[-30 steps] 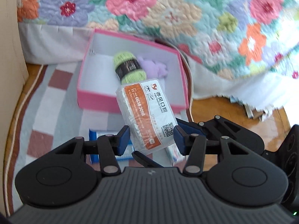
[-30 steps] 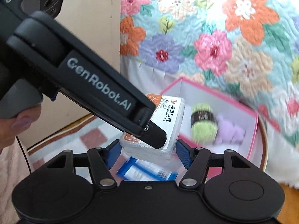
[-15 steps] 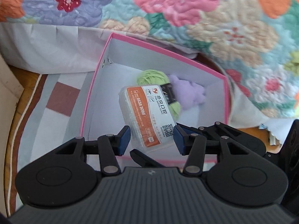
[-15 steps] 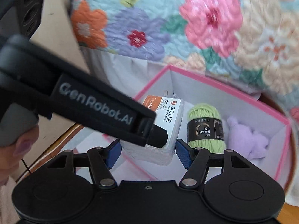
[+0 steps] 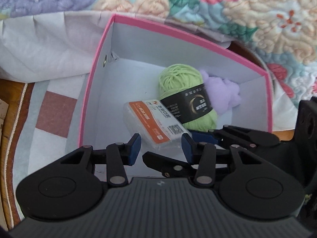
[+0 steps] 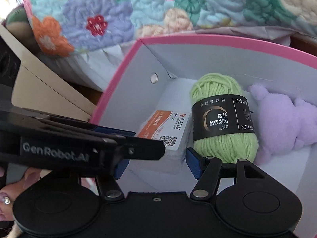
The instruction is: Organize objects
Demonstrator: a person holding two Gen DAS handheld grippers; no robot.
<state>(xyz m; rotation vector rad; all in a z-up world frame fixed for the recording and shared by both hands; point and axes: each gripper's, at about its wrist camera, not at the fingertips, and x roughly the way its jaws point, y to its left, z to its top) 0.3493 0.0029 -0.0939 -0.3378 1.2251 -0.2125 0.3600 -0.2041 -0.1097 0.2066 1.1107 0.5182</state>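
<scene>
A tissue pack [image 5: 156, 124] with an orange and white label lies inside the pink box [image 5: 93, 83], against a green yarn ball [image 5: 184, 95] and beside a purple plush toy [image 5: 223, 93]. My left gripper [image 5: 161, 148] hangs over the box's near side with its jaws apart around the pack's near end; whether the pads touch it is unclear. In the right wrist view my right gripper [image 6: 156, 164] stands with jaws on both sides of the pack [image 6: 170, 130]; the left gripper crosses in front of one pad. The yarn [image 6: 220, 119] and plush [image 6: 287, 125] lie to its right in the box [image 6: 122, 75].
A flowered quilt [image 5: 218, 6] hangs behind the box. The box stands on a checked cloth [image 5: 53, 115] over a wooden surface. A cardboard box [image 6: 39, 97] stands to the left in the right wrist view.
Both grippers carried the tissue pack forward and down into the pink box. It now lies on the box floor against the yarn, and the left jaws look wider around it.
</scene>
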